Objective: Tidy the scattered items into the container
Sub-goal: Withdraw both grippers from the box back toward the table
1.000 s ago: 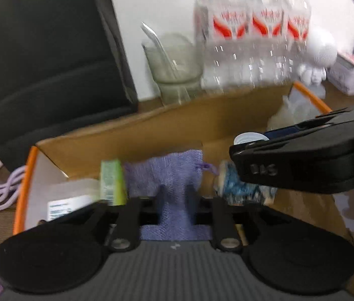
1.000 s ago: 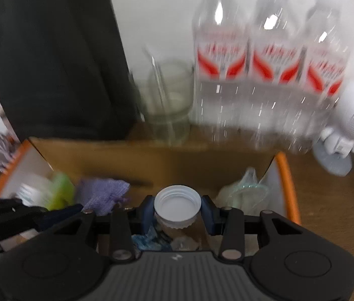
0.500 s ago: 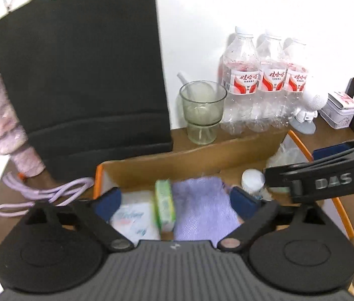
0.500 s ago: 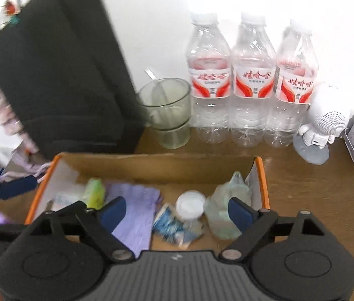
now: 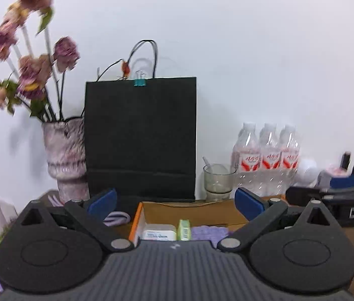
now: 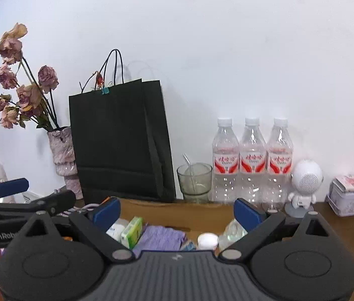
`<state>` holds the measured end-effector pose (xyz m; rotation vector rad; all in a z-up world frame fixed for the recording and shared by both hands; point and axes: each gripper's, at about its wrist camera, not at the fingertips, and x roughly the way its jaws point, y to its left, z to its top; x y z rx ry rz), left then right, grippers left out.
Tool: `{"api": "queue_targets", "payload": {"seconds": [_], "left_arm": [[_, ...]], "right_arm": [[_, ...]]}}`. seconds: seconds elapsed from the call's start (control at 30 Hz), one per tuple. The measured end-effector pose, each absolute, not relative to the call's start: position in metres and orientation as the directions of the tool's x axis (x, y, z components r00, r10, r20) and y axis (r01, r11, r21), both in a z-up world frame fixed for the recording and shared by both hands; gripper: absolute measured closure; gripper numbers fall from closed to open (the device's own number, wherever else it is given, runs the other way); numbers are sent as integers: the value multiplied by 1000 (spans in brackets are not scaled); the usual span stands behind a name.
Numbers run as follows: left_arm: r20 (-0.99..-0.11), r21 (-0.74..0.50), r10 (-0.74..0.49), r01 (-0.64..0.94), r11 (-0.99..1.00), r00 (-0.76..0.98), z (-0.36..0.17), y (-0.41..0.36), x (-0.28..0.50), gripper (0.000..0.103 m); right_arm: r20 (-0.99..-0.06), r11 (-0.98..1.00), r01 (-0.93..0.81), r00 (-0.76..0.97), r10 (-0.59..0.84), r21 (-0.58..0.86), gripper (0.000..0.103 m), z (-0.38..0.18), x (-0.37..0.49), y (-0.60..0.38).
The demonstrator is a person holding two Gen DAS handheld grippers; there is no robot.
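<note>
An orange-rimmed cardboard box (image 5: 136,222) sits on the wooden table. In it lie a white tissue pack (image 5: 159,233), a green packet (image 5: 184,229) and a purple cloth pouch (image 5: 209,233). The right wrist view shows the same green packet (image 6: 132,231), purple pouch (image 6: 160,237), a white-capped jar (image 6: 207,240) and a clear plastic bag (image 6: 232,233) in the box. My left gripper (image 5: 175,202) is open and empty, raised back from the box. My right gripper (image 6: 177,210) is open and empty too.
A black paper bag (image 6: 119,140), a vase of dried flowers (image 6: 62,160), a glass with a spoon (image 6: 194,181), three water bottles (image 6: 252,160), a white robot figure (image 6: 303,183) and a tin (image 6: 347,194) stand along the wall. A purple cable (image 5: 116,218) lies left of the box.
Both grippers opened and pulled up and back from the box. The right one let go of the white-capped jar, which now stands in the box.
</note>
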<state>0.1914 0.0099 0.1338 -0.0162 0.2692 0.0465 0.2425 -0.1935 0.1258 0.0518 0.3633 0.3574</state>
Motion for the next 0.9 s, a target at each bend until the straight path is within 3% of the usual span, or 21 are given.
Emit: {"api": "queue_targets", "payload": {"seconds": [0.3, 0.6, 0.77, 0.9], "left_arm": [[-232, 51, 78, -68, 996, 970, 129, 10, 106, 0], [-314, 15, 58, -56, 998, 948, 63, 7, -71, 0], [-398, 11, 34, -32, 999, 917, 37, -1, -123, 0], [-395, 29, 43, -34, 999, 918, 34, -3, -139, 0]], "right_arm": [[-330, 940, -310, 881, 340, 140, 6, 126, 169, -202], [-335, 943, -313, 881, 333, 113, 5, 68, -9, -240], [-384, 938, -292, 857, 344, 189, 5, 30, -78, -251], [-409, 945, -288, 852, 327, 155, 5, 12, -110, -250]]}}
